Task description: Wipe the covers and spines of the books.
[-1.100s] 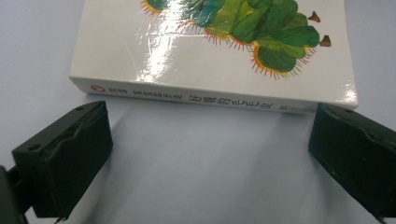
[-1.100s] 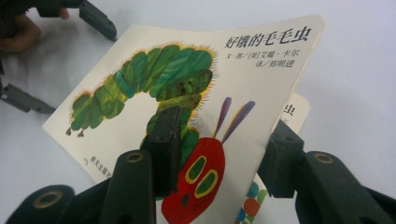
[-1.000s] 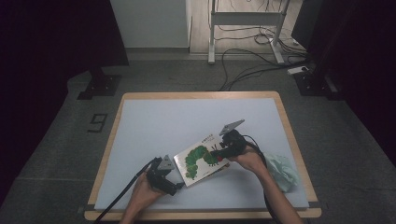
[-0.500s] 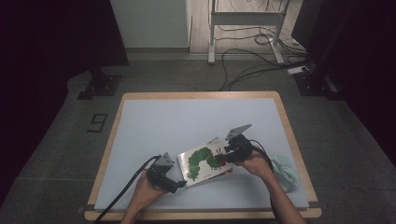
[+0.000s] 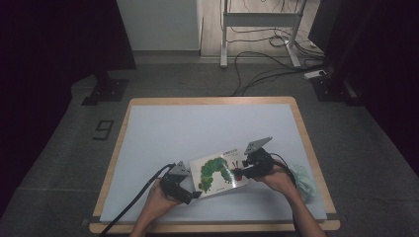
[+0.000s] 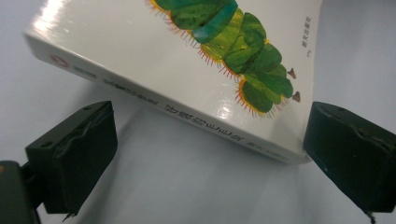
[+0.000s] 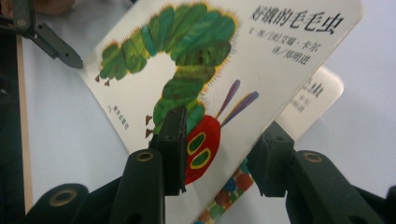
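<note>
A white picture book (image 5: 220,170) with a green caterpillar on its cover lies near the front of the table. My right gripper (image 5: 240,173) is shut on the front cover's edge. In the right gripper view one jaw presses on top by the red head and the other sits under the cover (image 7: 196,70), which is raised off the inner page (image 7: 313,93). My left gripper (image 5: 190,195) stands open at the book's left corner. In the left gripper view its jaws are wide apart, and between them lies the spine edge of the book (image 6: 187,60).
The white mat (image 5: 207,123) is framed by a wooden table edge. A pale green crumpled bag (image 5: 304,180) lies at the right, just beyond my right hand. A black cable (image 5: 138,200) trails from the left gripper toward the front edge.
My right gripper has moved a little to the right and nearer the person, taking the cover with it. The left hand has stayed in place.
</note>
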The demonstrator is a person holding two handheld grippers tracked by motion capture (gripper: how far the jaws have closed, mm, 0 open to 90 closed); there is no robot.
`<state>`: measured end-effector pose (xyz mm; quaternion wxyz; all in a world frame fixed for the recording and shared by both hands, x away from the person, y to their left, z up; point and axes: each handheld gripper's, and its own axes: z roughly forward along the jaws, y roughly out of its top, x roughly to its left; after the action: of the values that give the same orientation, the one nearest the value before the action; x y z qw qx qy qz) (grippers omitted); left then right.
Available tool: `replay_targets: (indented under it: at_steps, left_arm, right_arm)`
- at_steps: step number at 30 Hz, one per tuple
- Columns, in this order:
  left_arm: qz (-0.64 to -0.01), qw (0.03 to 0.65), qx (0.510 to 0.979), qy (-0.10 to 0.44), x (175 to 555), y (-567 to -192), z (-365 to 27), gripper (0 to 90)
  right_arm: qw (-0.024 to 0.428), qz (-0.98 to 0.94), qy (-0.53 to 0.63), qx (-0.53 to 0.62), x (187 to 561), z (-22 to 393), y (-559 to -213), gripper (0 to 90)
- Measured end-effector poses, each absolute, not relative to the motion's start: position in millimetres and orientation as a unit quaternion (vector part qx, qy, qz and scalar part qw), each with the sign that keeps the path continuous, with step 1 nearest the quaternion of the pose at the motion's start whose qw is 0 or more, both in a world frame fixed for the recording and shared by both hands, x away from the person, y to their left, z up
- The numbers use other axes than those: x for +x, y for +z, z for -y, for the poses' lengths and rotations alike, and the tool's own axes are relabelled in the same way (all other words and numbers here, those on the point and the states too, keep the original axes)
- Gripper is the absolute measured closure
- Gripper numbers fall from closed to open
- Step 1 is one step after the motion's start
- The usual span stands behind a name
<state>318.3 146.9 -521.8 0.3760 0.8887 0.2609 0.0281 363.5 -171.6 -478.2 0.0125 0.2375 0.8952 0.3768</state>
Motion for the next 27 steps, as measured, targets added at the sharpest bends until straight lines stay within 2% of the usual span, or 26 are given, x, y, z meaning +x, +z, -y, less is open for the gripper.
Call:
replay_targets:
  at_steps: [5, 14, 16, 25, 27]
  left_arm:
    - [-0.254, 0.380, 0.889, 0.023, 317, -522, -144, 5.6]
    - [-0.230, 0.388, 0.893, 0.005, 308, -523, -135, 28.8]
    - [-0.220, 0.382, 0.897, 0.023, 304, -523, -132, 29.2]
    - [-0.216, 0.385, 0.897, 0.029, 300, -524, -132, 33.9]
    - [-0.216, 0.386, 0.897, 0.029, 300, -524, -133, 34.2]
  right_arm:
    - [0.019, -0.899, 0.368, 0.237, 357, 175, -481, 59.7]
    - [0.024, -0.896, 0.373, 0.240, 351, 180, -485, 59.6]
    - [0.025, -0.895, 0.375, 0.241, 350, 181, -485, 59.3]
    - [0.041, -0.891, 0.377, 0.248, 346, 185, -484, 55.2]
    - [0.041, -0.890, 0.378, 0.252, 347, 187, -483, 51.6]
